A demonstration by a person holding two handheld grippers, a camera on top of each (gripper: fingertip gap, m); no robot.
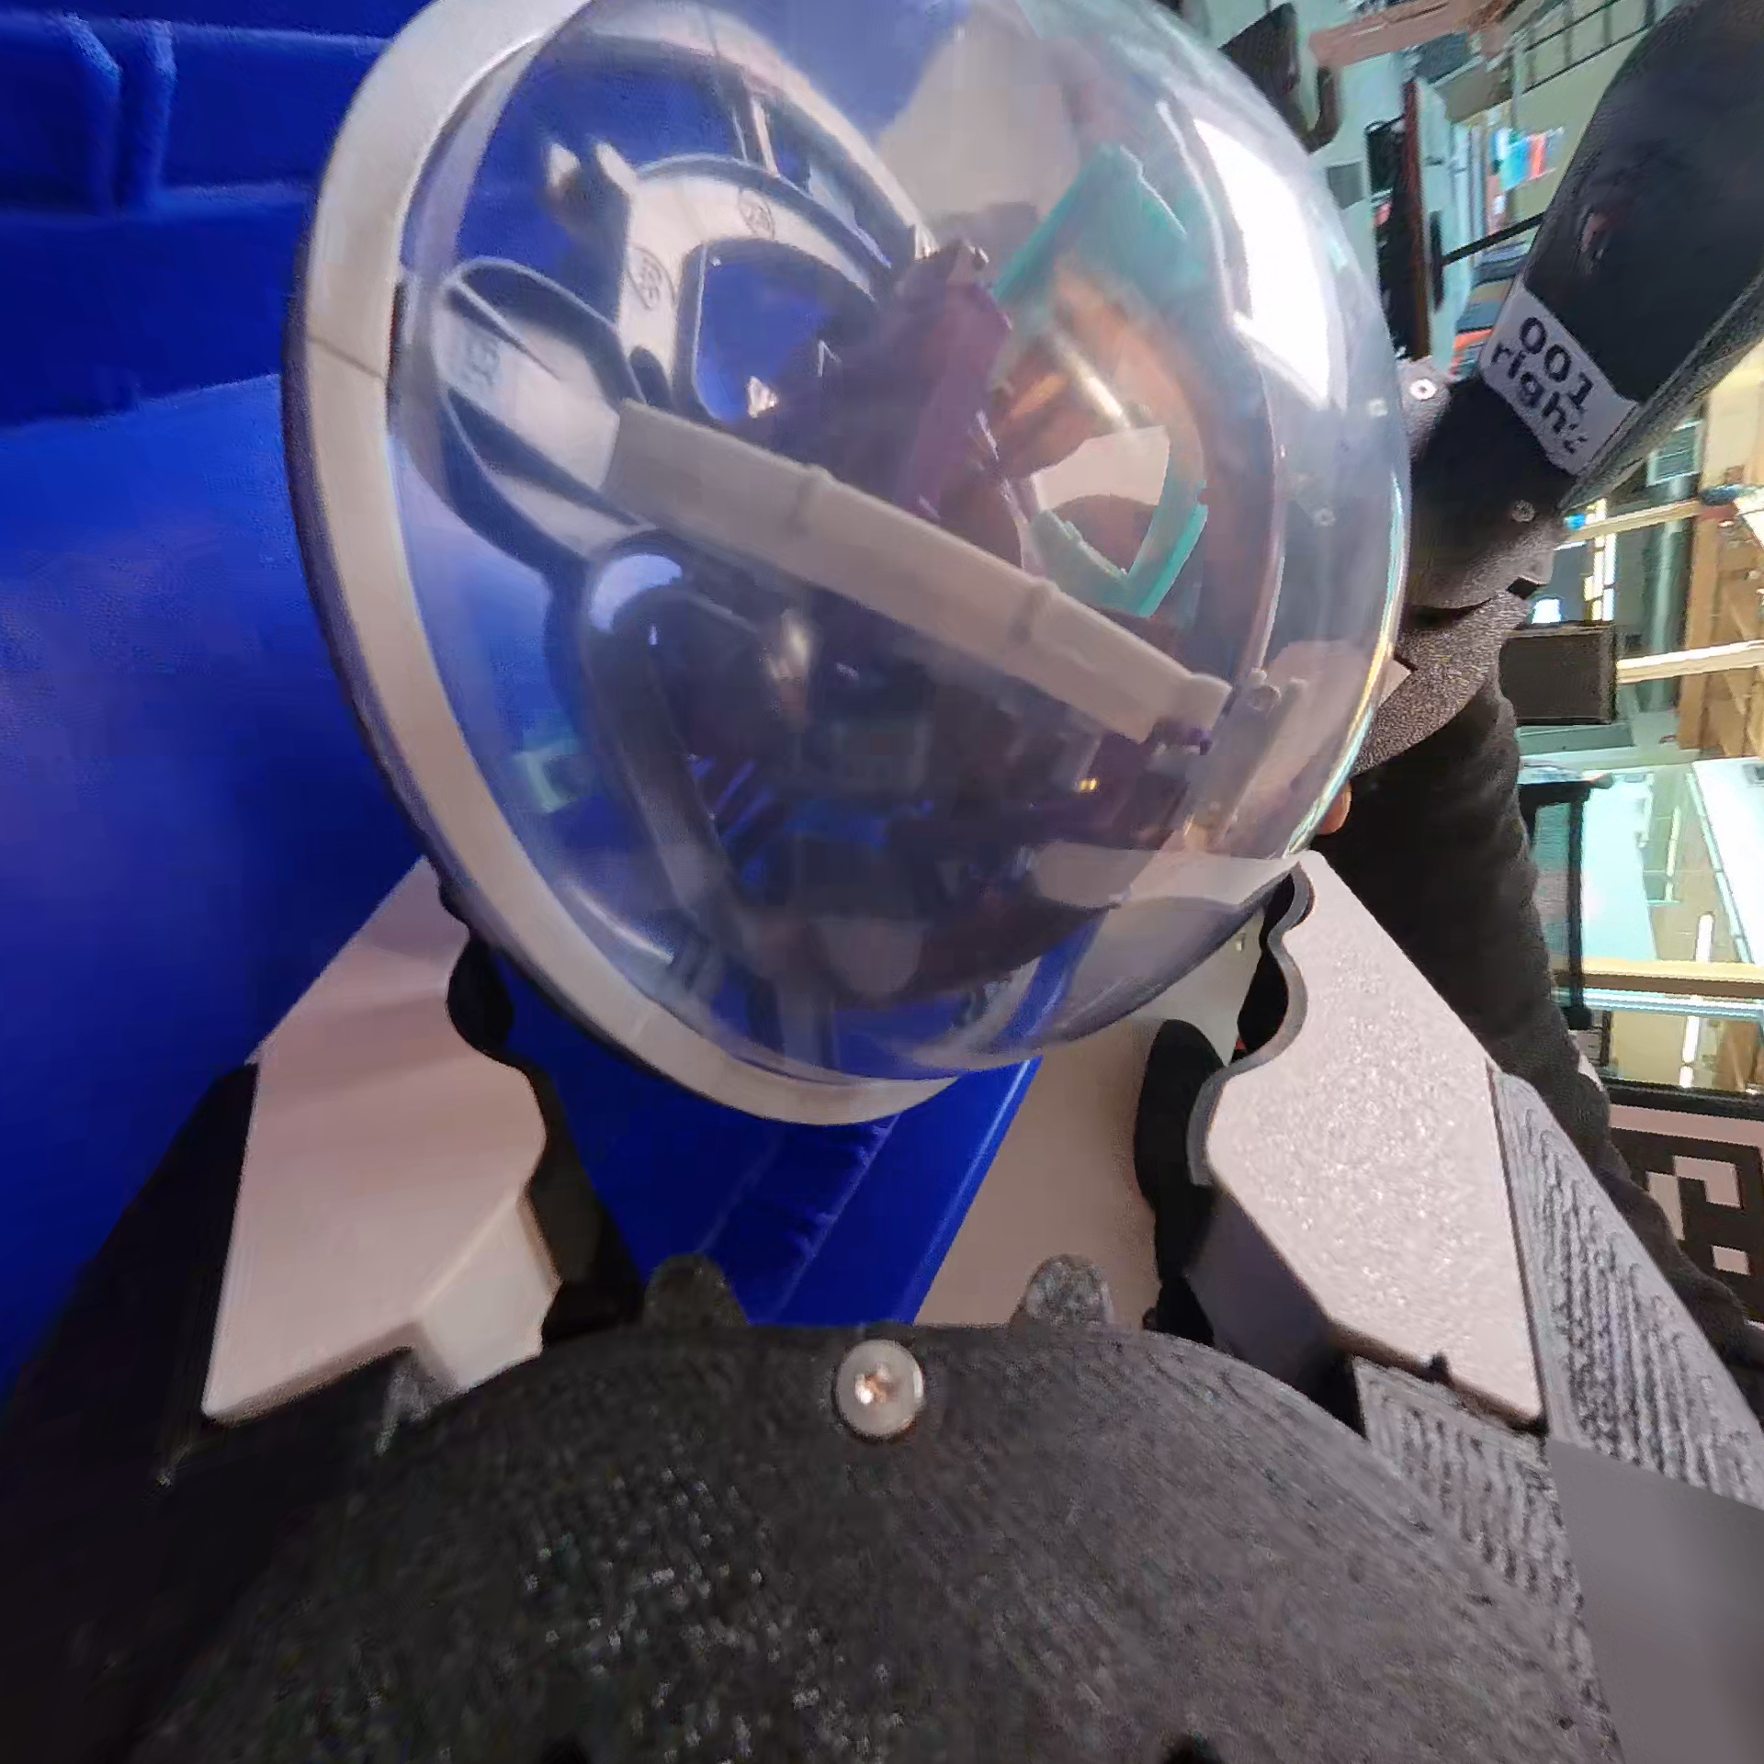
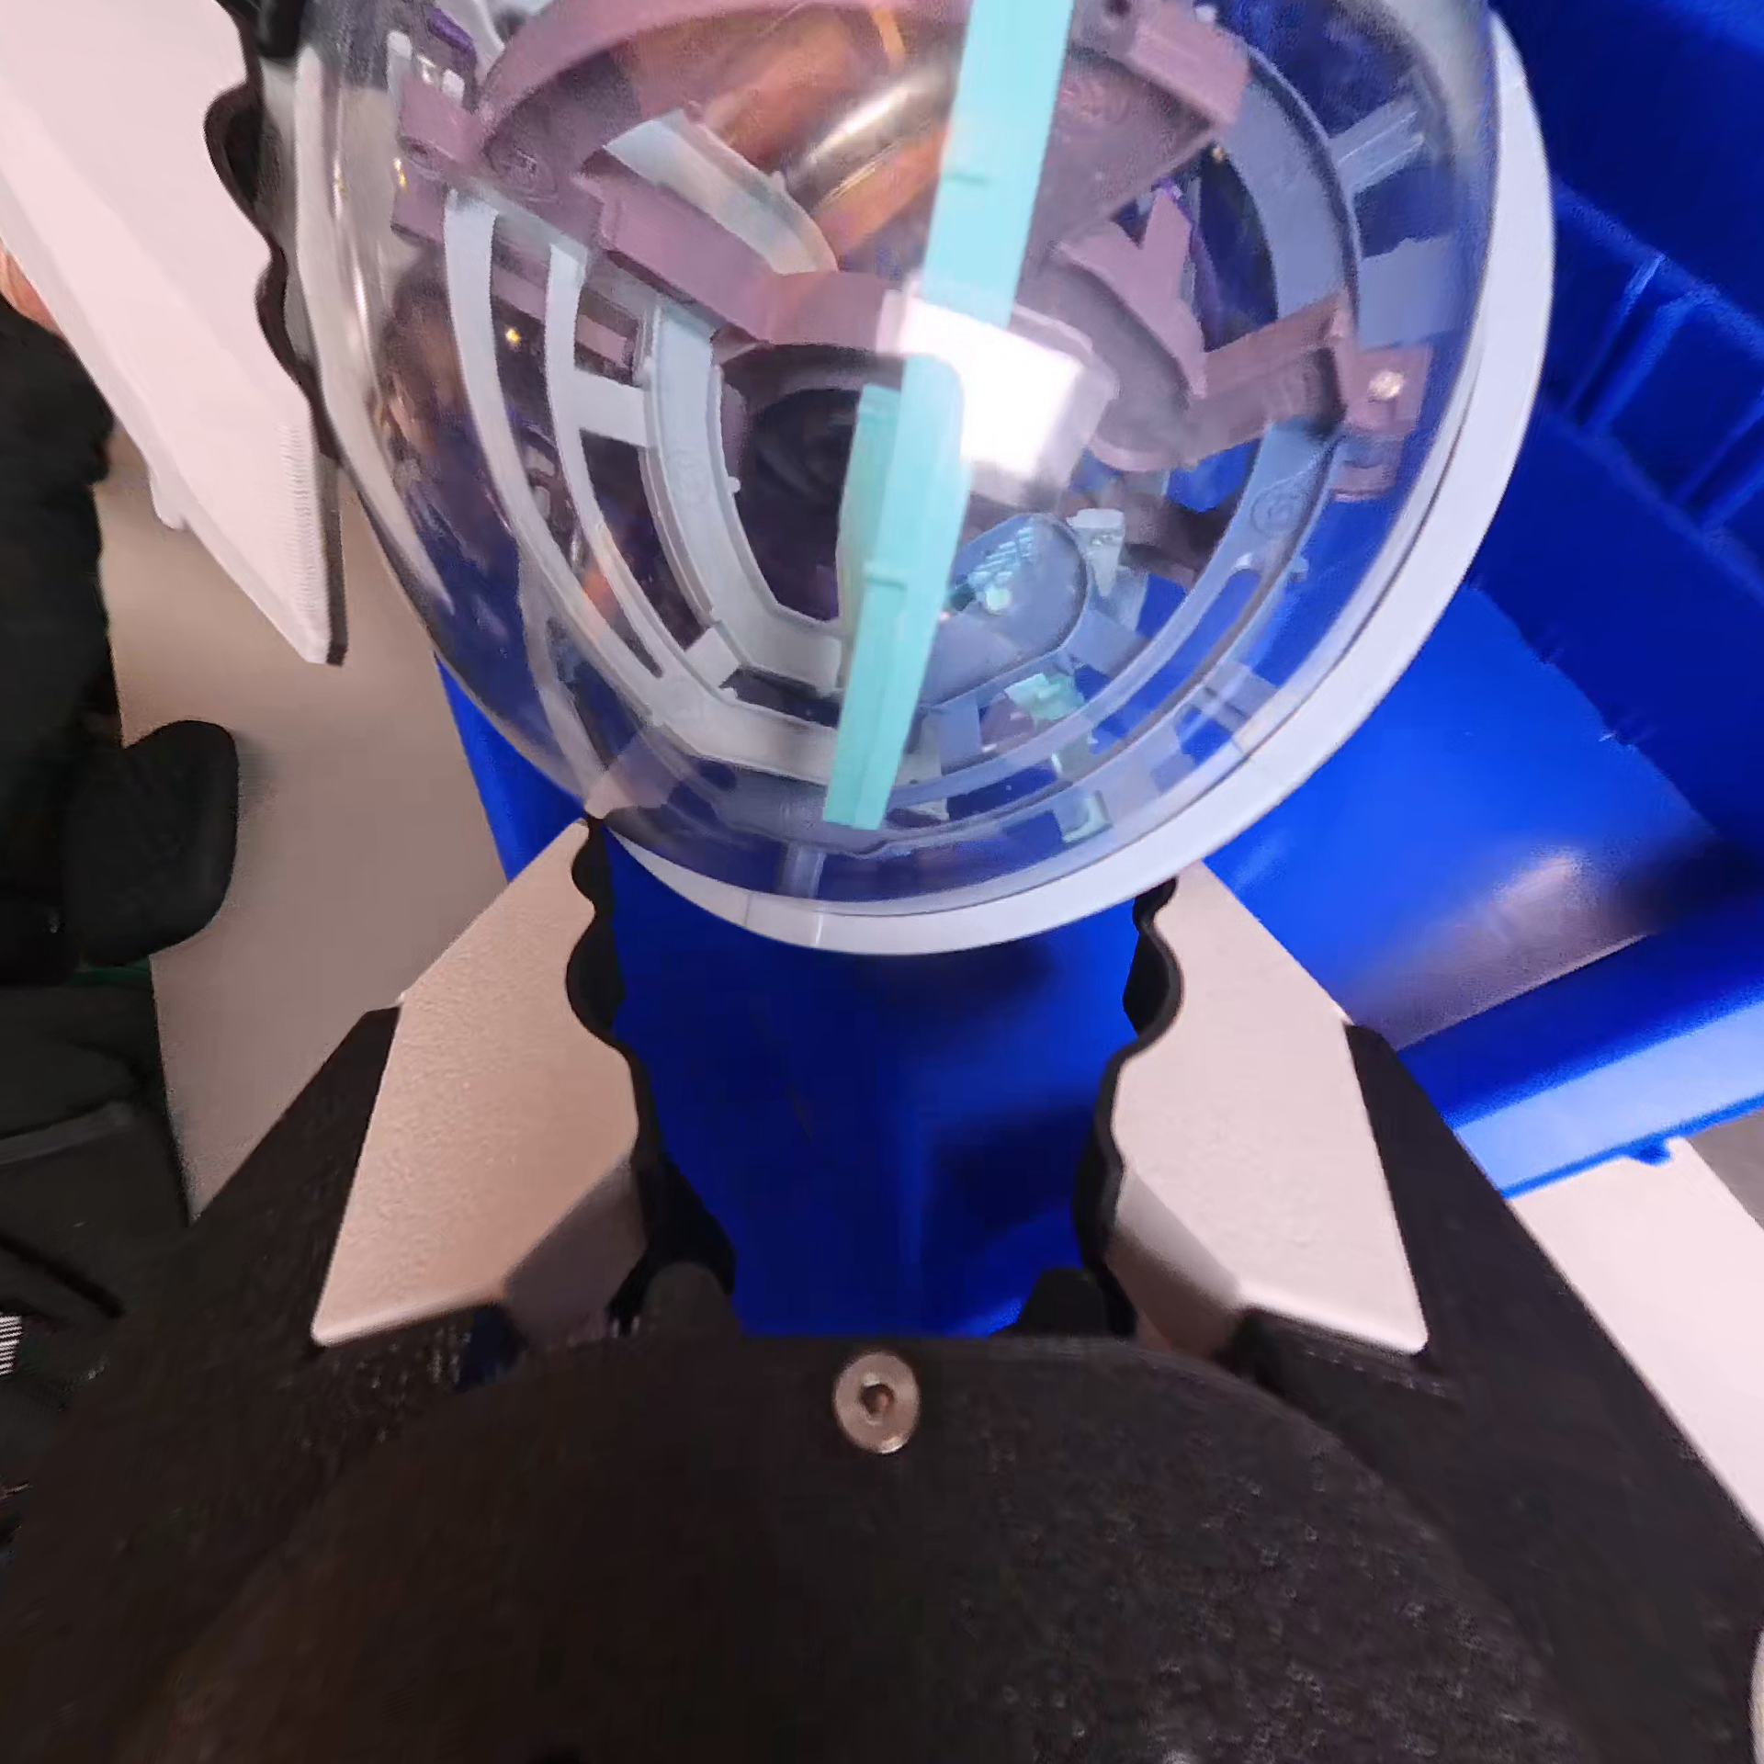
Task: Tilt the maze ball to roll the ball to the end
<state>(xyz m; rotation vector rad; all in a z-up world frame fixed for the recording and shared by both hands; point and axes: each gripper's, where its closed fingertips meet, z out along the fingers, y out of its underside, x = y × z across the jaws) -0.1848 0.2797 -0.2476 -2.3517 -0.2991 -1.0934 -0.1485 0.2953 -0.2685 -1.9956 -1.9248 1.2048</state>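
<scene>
Maze ball (image 1: 840,535) hangs above the blue bin (image 2: 1575,859), pinched between left gripper (image 1: 859,945) and right gripper (image 2: 873,878), both spread wide around its shell. Tilting unevenly could slip that smooth dome free.

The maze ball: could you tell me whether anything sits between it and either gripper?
Nothing visible does. The maze ball sits directly at the tips of both the left gripper and right gripper, above a blue bin.

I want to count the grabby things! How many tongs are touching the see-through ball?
2. The left tongs grip the clear plastic maze ball at its grey rim; the right tongs grip the opposite side.
</scene>
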